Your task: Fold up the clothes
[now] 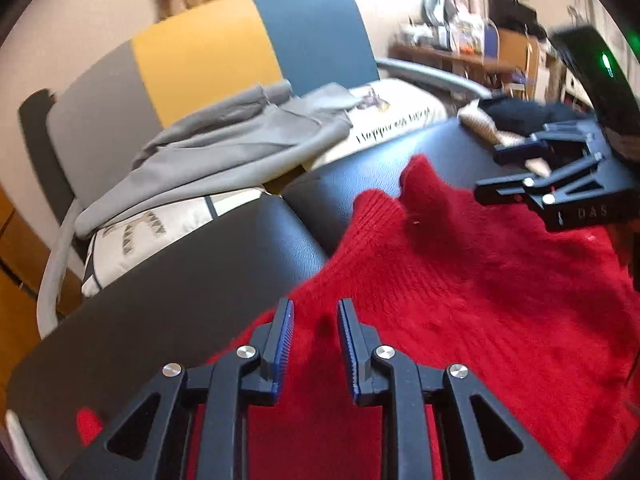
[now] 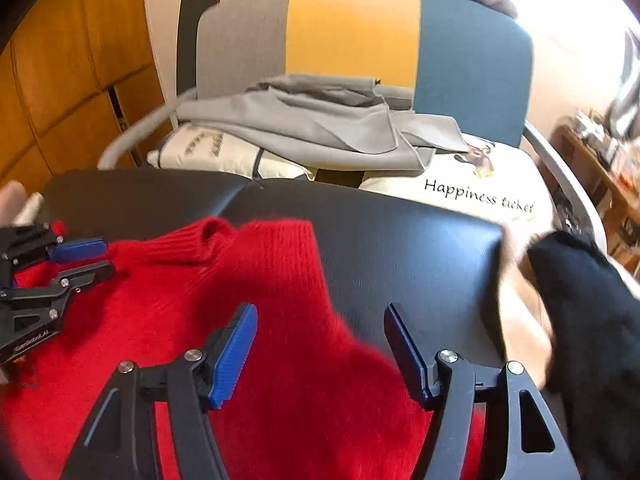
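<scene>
The red sweater (image 1: 460,280) lies spread on the black table (image 1: 180,280), with both grippers above it, jaws apart and empty. To fold cleanly, each should probably pinch a matching edge, through both layers. The left gripper (image 1: 315,344) hangs over the hem; only the right gripper (image 2: 320,344) view shows the black garment (image 2: 592,320) beside the table.

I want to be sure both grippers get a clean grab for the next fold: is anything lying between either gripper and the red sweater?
Nothing visible. The left gripper and right gripper are both open directly over the red sweater, with bare knit between the fingers. The grey garment lies apart on the chair.
</scene>
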A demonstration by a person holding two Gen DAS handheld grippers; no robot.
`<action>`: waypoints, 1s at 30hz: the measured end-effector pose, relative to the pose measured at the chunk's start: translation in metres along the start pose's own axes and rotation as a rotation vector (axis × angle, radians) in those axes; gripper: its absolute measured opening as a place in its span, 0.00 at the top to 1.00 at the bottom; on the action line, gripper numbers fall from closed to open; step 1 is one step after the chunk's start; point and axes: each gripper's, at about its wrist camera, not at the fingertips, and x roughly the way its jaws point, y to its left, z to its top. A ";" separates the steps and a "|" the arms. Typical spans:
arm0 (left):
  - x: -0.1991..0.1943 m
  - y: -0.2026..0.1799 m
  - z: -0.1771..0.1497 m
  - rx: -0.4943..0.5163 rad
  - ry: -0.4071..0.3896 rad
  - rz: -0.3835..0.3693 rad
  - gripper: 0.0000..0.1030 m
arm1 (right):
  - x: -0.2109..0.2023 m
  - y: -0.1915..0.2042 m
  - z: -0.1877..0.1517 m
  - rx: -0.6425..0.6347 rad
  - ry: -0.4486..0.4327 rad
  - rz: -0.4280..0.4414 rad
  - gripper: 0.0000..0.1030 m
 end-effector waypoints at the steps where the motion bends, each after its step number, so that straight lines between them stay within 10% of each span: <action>1: 0.007 -0.001 0.001 0.020 0.010 0.009 0.78 | 0.010 -0.001 0.004 0.000 0.015 0.013 0.35; 8: 0.035 0.000 0.006 0.066 -0.018 0.006 0.69 | 0.040 -0.010 0.002 -0.002 0.070 0.072 0.36; 11: 0.034 -0.001 0.005 0.061 -0.027 -0.001 0.80 | 0.034 -0.009 -0.001 0.007 0.044 0.065 0.79; 13: 0.033 -0.007 0.004 0.082 -0.029 0.015 0.87 | 0.030 -0.004 0.000 -0.008 0.033 0.059 0.88; 23: 0.042 0.024 0.016 -0.003 -0.041 0.257 0.94 | 0.026 -0.004 0.049 -0.036 -0.129 -0.066 0.94; 30: 0.083 0.041 0.034 0.042 0.000 0.398 0.94 | 0.080 -0.022 0.067 0.098 -0.071 -0.078 0.94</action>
